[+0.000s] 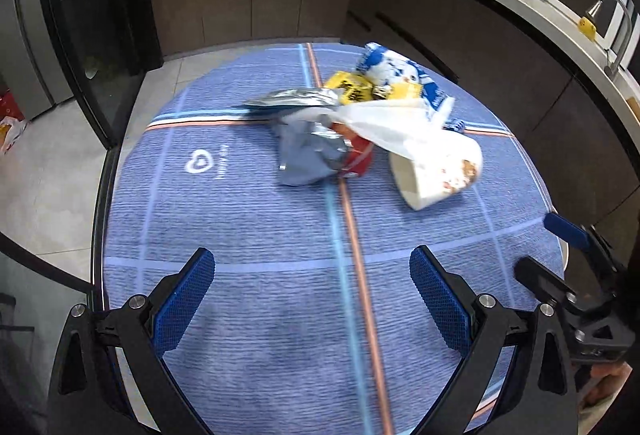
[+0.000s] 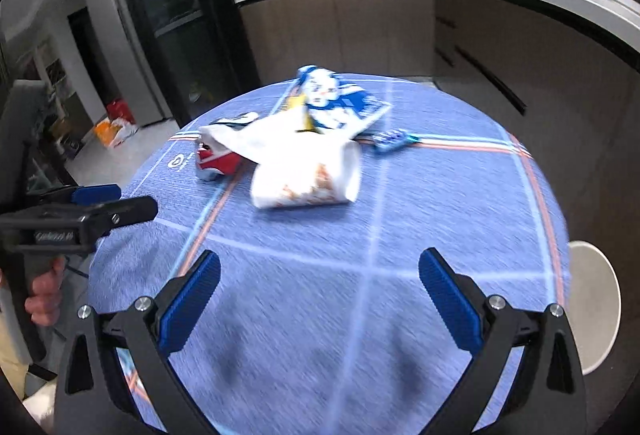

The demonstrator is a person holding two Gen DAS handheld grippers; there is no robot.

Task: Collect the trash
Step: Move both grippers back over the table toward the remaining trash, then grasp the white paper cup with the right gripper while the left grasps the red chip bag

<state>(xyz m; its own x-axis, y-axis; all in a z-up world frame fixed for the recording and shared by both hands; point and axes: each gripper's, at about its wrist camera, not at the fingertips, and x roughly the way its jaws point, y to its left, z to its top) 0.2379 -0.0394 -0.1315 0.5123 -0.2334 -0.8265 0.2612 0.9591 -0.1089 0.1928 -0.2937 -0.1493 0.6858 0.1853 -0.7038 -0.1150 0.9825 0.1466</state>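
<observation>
Both grippers — left gripper (image 1: pixel 312 299), right gripper (image 2: pixel 320 299) — hang with jaws wide and empty above the desk (image 1: pixel 240 235). The paper cup (image 1: pixel 436 171) lies tipped, mouth toward the left gripper; only the right view shows a blue wrapper (image 2: pixel 394 139).

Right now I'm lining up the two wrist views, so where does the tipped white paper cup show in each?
Left wrist view: the white paper cup lies on its side, right of centre, just right of the red can.
Right wrist view: the cup lies near centre, again right of the can.
Shared landmark: the white plastic bag draped over both.

Bare cloth (image 1: pixel 280 315) — trash heap (image 1: pixel 360 127) beyond
</observation>
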